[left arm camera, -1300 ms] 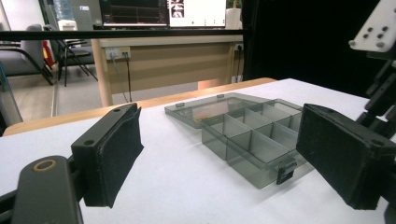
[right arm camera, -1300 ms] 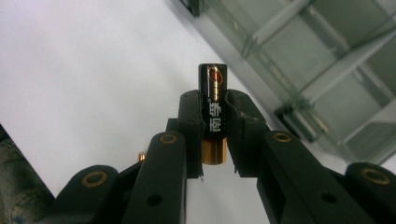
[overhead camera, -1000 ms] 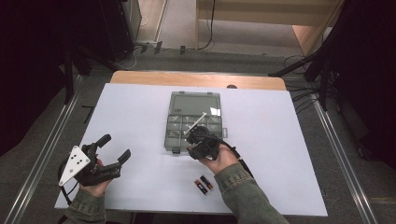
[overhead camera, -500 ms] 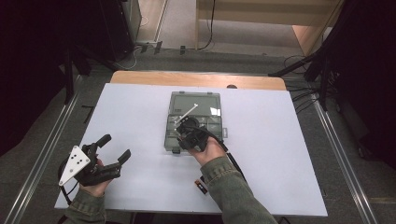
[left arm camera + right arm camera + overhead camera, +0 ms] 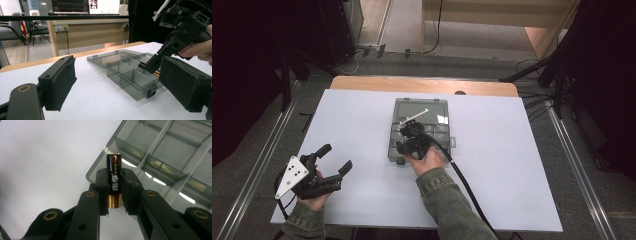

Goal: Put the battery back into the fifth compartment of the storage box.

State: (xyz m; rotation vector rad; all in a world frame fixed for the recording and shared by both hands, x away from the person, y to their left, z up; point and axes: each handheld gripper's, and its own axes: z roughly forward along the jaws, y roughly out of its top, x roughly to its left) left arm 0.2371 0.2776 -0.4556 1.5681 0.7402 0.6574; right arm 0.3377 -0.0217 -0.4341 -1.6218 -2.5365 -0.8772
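A black AA battery (image 5: 114, 178) with a gold end stands upright between the jaws of my right gripper (image 5: 115, 173), which is shut on it. It hovers over the near-left corner of a clear grey compartment box (image 5: 175, 152). In the high view, the right gripper (image 5: 411, 145) is over the box (image 5: 442, 132) at its near edge. The left gripper view shows the battery (image 5: 141, 65) just above a near compartment of the box (image 5: 125, 75). My left gripper (image 5: 335, 158) rests at the table's near left, open and holding nothing.
The box lies with its lid (image 5: 107, 58) opened flat on the far side, on a white tabletop (image 5: 512, 165). The right gripper's black cable (image 5: 462, 180) trails back along the sleeve. A wooden strip (image 5: 422, 84) edges the table's far side.
The right gripper has moved a little left and away, from beside the box to over its near-left corner, battery still held. The sleeve now covers the batteries near the front edge. The left gripper is unmoved.
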